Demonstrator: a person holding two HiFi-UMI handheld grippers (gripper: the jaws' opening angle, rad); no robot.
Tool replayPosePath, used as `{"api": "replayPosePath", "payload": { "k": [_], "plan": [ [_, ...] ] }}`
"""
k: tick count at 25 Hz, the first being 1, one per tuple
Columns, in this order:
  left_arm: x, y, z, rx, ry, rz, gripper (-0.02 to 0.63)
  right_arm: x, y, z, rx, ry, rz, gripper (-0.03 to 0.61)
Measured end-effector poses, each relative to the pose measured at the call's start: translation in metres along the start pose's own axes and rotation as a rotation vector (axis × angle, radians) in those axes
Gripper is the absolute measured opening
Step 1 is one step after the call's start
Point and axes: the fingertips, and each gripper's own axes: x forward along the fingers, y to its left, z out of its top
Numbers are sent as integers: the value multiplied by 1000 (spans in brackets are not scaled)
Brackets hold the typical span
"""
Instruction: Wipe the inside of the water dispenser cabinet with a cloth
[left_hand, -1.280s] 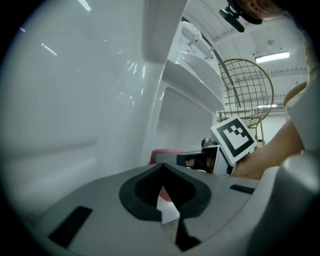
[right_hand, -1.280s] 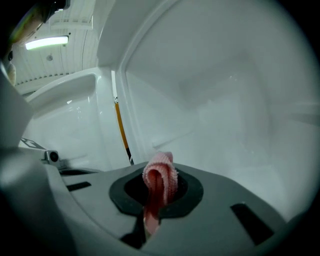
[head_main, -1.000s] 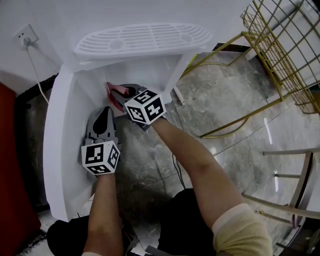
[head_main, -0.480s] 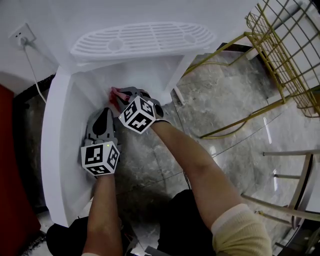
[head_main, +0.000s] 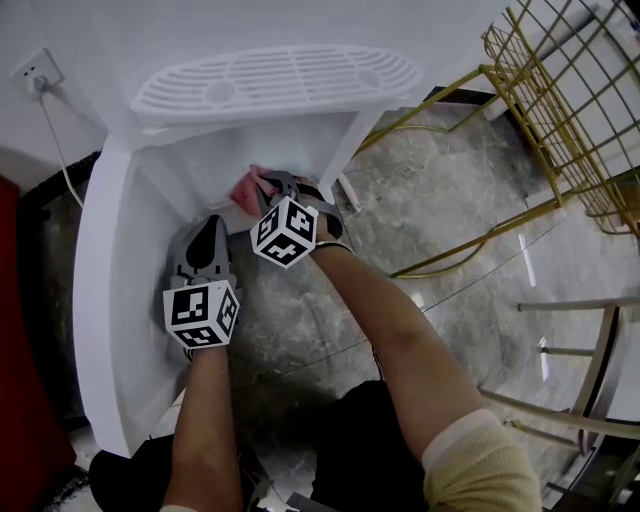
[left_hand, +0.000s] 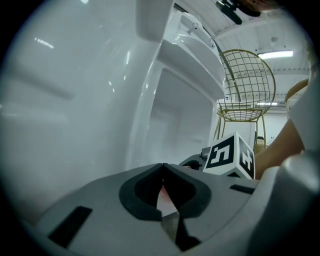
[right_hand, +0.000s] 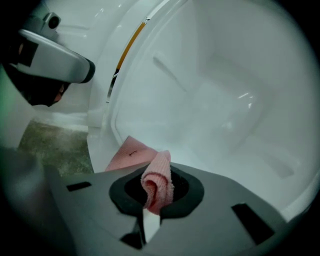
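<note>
The white water dispenser cabinet (head_main: 150, 190) stands open below its slotted drip tray (head_main: 270, 82). My right gripper (head_main: 272, 186) reaches into the cabinet mouth and is shut on a pink cloth (head_main: 246, 187). In the right gripper view the pink cloth (right_hand: 158, 184) bunches between the jaws and a flat flap of it lies on the cabinet's white inner wall (right_hand: 215, 100). My left gripper (head_main: 208, 240) hovers beside the open white door (head_main: 100, 300), jaws shut with nothing held. In the left gripper view the left gripper (left_hand: 162, 166) faces the cabinet interior (left_hand: 175, 120).
A gold wire chair (head_main: 560, 110) stands to the right on the grey marble floor (head_main: 450, 200). A wall socket (head_main: 28, 72) with a white cable sits at upper left. A red panel (head_main: 20, 380) borders the left edge. Pale chair legs (head_main: 590, 370) stand at right.
My right gripper has carried the pink cloth to the right and deeper into the cabinet, turning its marker cube. The left gripper has stayed in place.
</note>
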Motion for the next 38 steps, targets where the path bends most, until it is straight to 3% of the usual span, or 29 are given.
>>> {"api": "replayPosePath", "payload": {
  "k": [11,18,23,28,33,38],
  "plan": [
    [8,-12,2,-18,-1,-10,0,-7,-7,-12,-25,55,-30,28],
    [9,-13,5,-16,-8,-6,0,-16,-31,-48,-78,199,-114,28],
    [11,-15,7,-27,-5,-4,0,-25,-31,-57,-149,232,-107,28],
    [10,-12,9,-26,-5,0,0,-35,-39,-76,-132,286,-121,28],
    [9,-11,14,-29,-4,5,0,-55,-52,-47,-131,180,-164,28],
    [10,-16,30,-21,-36,-4,0,-90,-86,11,-205,-12,-340,28]
  ]
}}
